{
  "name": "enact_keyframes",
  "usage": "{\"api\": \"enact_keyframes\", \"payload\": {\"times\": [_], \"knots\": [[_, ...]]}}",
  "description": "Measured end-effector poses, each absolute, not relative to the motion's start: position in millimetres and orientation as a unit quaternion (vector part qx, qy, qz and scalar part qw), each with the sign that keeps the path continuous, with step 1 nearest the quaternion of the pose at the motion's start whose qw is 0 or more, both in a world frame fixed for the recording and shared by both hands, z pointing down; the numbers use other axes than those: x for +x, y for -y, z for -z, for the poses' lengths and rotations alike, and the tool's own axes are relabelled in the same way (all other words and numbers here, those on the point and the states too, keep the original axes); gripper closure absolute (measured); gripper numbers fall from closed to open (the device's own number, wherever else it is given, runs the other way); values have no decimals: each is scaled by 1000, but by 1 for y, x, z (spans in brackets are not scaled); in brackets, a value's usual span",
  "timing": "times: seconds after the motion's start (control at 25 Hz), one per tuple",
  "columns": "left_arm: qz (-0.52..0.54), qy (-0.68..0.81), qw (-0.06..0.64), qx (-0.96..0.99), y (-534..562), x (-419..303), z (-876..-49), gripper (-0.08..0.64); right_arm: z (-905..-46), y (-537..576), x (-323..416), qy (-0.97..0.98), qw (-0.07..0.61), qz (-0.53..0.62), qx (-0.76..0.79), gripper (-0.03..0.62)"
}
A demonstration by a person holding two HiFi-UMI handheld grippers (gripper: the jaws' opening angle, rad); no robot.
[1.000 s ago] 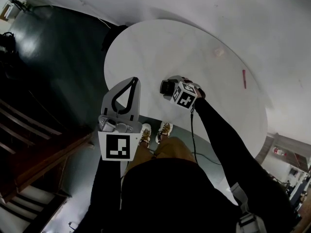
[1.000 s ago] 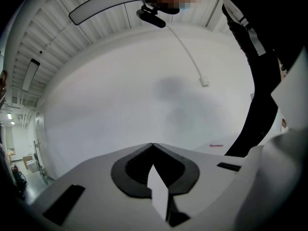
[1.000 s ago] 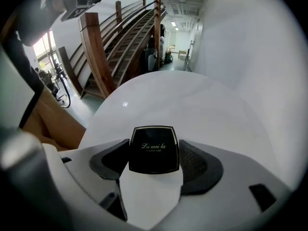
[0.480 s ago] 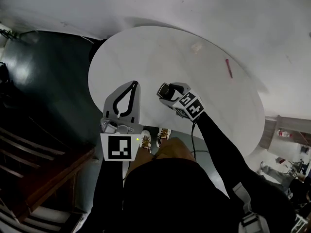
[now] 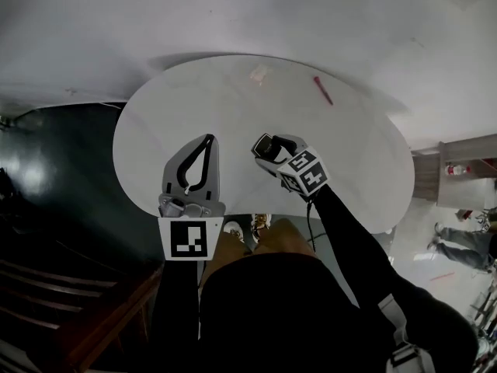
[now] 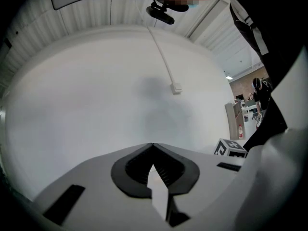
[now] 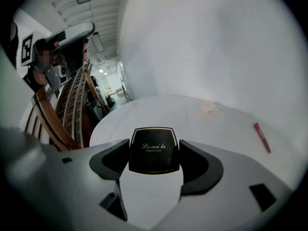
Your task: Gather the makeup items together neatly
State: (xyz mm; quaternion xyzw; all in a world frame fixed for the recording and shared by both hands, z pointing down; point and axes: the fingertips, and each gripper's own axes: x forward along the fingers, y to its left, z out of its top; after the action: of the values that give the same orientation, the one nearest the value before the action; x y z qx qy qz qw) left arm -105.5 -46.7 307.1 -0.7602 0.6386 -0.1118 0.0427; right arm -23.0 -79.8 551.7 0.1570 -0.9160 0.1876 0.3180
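Observation:
My right gripper is shut on a black powder compact with gold lettering, held above the near part of the round white table. In the head view the right gripper and the compact are at centre. A red lipstick pencil and a small pale pink item lie at the table's far side. My left gripper is shut and holds nothing, over the table's near left part.
The table edge drops off to a dark floor at the left. Wooden stairs stand to the left. The person's shoes show under the near edge. Shelving stands at the right.
The head view has swung, so the table sits more centred and the far items shifted left. Both grippers keep their poses; the right one still holds the compact.

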Motion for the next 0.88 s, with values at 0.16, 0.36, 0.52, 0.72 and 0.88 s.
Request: {"api": "enact_keyframes", "payload": {"times": [0.16,0.36,0.52,0.72,0.88], "knots": [[112,-614,39,-780,59,-74,-313,546,-555,90,8,906,309,-212,197,267],[108,-582,22,-805,67,-44,-322,546,-575,98,37,887,297,-250,249,267],[121,-554,36,-823,74,-34,-323,546,-590,101,49,871,310,-263,275,266],[117,-545,23,-830,84,-35,-324,546,-603,115,63,850,303,-290,319,266],[109,-540,19,-834,90,-42,-323,546,-612,125,62,831,302,-307,353,267]]}}
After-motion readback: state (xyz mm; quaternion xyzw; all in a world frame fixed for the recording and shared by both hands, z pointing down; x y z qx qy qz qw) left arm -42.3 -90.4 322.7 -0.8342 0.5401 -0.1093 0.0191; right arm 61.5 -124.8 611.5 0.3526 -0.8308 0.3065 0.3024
